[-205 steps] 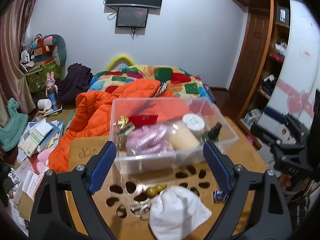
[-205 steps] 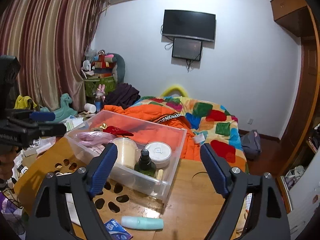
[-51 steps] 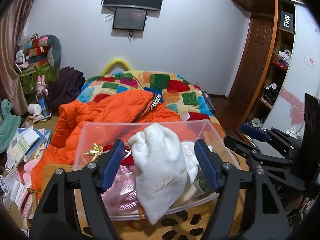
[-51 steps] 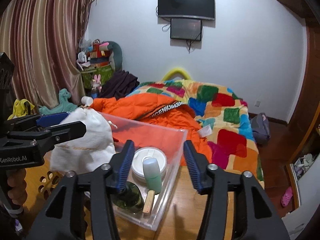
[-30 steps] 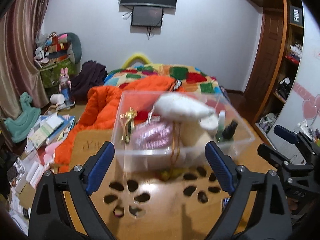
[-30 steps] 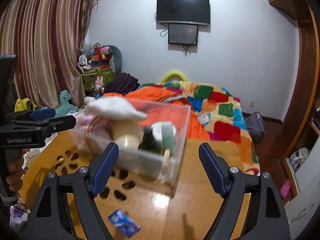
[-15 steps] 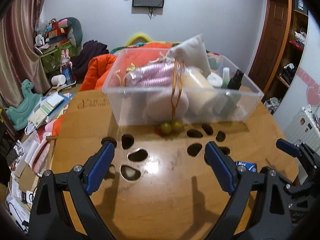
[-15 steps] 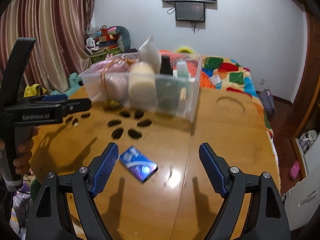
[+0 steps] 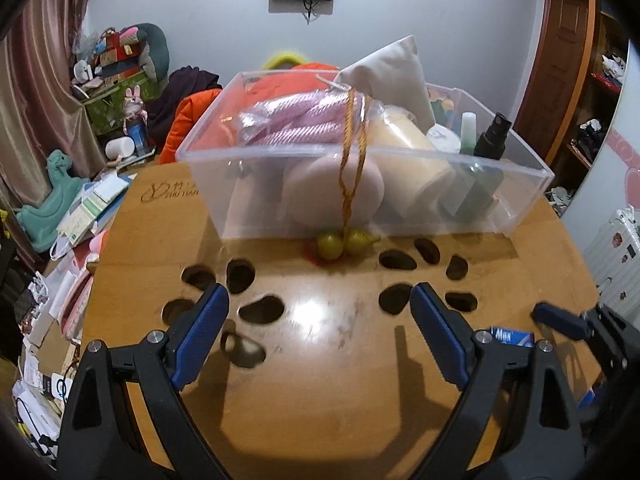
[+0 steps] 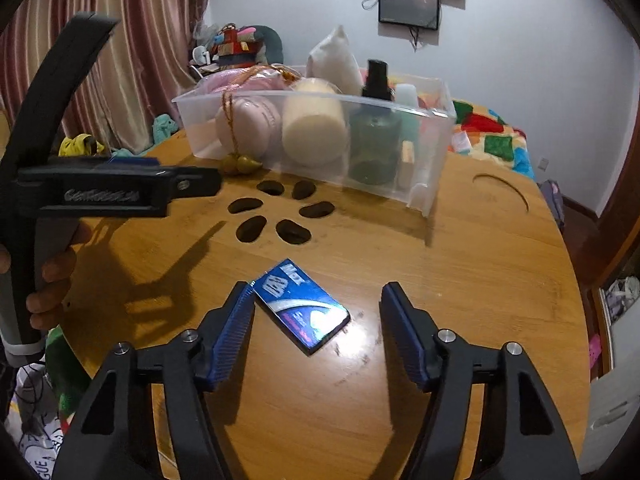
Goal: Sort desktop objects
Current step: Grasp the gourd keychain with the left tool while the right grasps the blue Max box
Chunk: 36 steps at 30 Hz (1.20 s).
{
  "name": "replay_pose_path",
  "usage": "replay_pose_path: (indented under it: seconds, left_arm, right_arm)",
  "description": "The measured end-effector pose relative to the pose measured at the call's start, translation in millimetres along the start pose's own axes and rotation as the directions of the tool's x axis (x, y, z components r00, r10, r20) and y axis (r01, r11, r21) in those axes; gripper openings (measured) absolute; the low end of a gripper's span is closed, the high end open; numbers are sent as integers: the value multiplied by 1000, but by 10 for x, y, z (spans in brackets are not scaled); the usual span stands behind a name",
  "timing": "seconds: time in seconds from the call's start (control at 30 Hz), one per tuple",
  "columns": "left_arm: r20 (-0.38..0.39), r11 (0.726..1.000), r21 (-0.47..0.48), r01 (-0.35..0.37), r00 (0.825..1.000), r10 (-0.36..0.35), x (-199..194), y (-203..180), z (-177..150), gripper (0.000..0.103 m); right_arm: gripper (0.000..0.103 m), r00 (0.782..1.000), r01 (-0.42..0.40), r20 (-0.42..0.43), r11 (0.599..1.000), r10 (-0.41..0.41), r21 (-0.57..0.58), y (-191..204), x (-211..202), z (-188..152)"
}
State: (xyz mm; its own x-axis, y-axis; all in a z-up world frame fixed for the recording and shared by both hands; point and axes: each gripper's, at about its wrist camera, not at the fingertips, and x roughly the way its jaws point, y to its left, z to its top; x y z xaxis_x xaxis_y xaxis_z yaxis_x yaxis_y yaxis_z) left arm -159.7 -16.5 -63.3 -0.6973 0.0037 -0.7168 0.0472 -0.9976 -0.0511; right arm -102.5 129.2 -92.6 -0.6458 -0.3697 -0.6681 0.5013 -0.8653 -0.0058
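Observation:
A clear plastic bin (image 9: 400, 168) stands on the wooden table (image 9: 320, 380), full of a white pouch (image 9: 394, 72), pink rolls, a cream jar, a mint tube and a dark spray bottle (image 10: 376, 136). A gold cord hangs over its front wall with two yellow-green gourds (image 9: 340, 245) on the table. A blue packet (image 10: 301, 305) lies flat on the table between my right gripper's (image 10: 318, 310) open fingers; it also shows in the left wrist view (image 9: 514, 336). My left gripper (image 9: 318, 312) is open and empty over the table.
The table has several oval cut-out holes (image 9: 260, 308) and a curved slot (image 10: 502, 192) at the far right. The left gripper's body (image 10: 100, 192) and hand sit at the left. A bed with an orange quilt (image 9: 192, 116) lies behind; clutter covers the floor at left.
Both grippers dropped lower toward the table and nearer. The right gripper closed in until its open fingers flank the blue packet. The bin and its contents stayed put.

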Motion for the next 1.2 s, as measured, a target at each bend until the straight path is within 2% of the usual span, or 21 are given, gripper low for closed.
replay_pose_path:
  seconds: [0.2,0.27,0.3,0.37,0.5,0.57,0.63,0.73,1.03,1.2]
  left_arm:
    - [-21,999,-34,-24,1000,23,183,-130,141,90]
    - [-33,998,-49,-32,999,31,238,-144,162,79]
    - [-46,998,-62,-34,998,31,277,-148,173,77]
    - [-63,996,-80,-39,997,34,342,-153,184,72]
    - [-57,992,-92,-88,995,83,377,-164,202,67]
    - [-53,989,-104,-106,993,101,387,-163,210,60]
    - [-51,988,-109,-111,993,106,393,-170,207,58]
    - [-37,990,-83,-114,993,111,372,-203,174,41]
    - [-32,995,-98,-10,999,7,169,-116,46,41]
    - [1,994,-107,17,1000,-17,-15,-63,19,41]
  right_arm:
    - [37,1000,-5,15,999,6,-43,79,-10,-8]
    - [31,1000,-9,21,999,10,-44,64,-14,-14]
    - [25,1000,-7,23,999,7,-39,41,-18,-16]
    - [25,999,-25,24,1000,25,-16,-29,-25,-17]
    - [24,999,-35,35,999,35,19,-126,-25,-6]
    - [24,998,-43,40,998,42,37,-170,-36,-15]
    - [24,998,-54,46,997,52,55,-202,-46,-11]
    - [24,996,-67,57,995,63,74,-247,-61,13]
    - [24,993,-96,82,989,87,113,-313,-134,68]
    - [24,992,-96,90,988,85,118,-307,-161,117]
